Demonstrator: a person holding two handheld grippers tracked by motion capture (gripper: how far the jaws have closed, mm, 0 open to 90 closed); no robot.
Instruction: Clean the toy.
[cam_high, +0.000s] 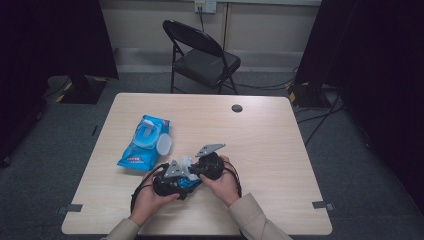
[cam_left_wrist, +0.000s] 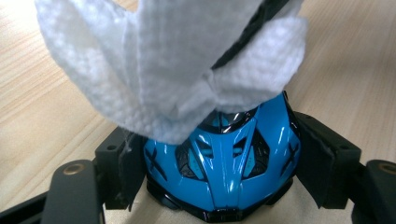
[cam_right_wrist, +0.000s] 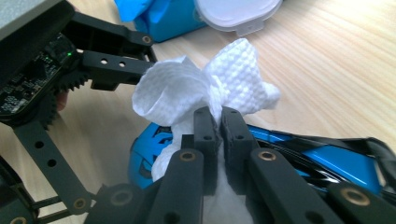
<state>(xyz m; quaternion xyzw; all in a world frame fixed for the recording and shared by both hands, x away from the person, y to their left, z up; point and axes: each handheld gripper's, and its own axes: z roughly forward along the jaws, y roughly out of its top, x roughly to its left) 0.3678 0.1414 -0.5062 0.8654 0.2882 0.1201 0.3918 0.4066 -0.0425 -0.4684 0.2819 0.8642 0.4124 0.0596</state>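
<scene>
Table (cam_high: 280, 150): light wood top, round dark grommet (cam_high: 237, 108) near far edge, grey carpet around

Folding chair (cam_high: 202, 55): black, beyond far edge of table, well apart from the work

Wipes pack (cam_high: 145, 142): blue soft pack, lies flat on table left of centre, white flip lid (cam_right_wrist: 236, 11) open; just beyond the two grippers, not touching them

Left gripper (cam_left_wrist: 224, 154): held low over table near front edge, jaws wide apart & clamped on sides of toy car, pads against both flanks

Right gripper (cam_right_wrist: 219, 123): just beside left gripper, jaws together, clamped on wet wipe, which it presses on top of car

Toy car (cam_left_wrist: 224, 158): glossy blue w/ black trim, sits between left gripper jaws, above table

Wet wipe (cam_right_wrist: 201, 88): white, embossed, bunched into folds, touching car's upper surface
</scene>
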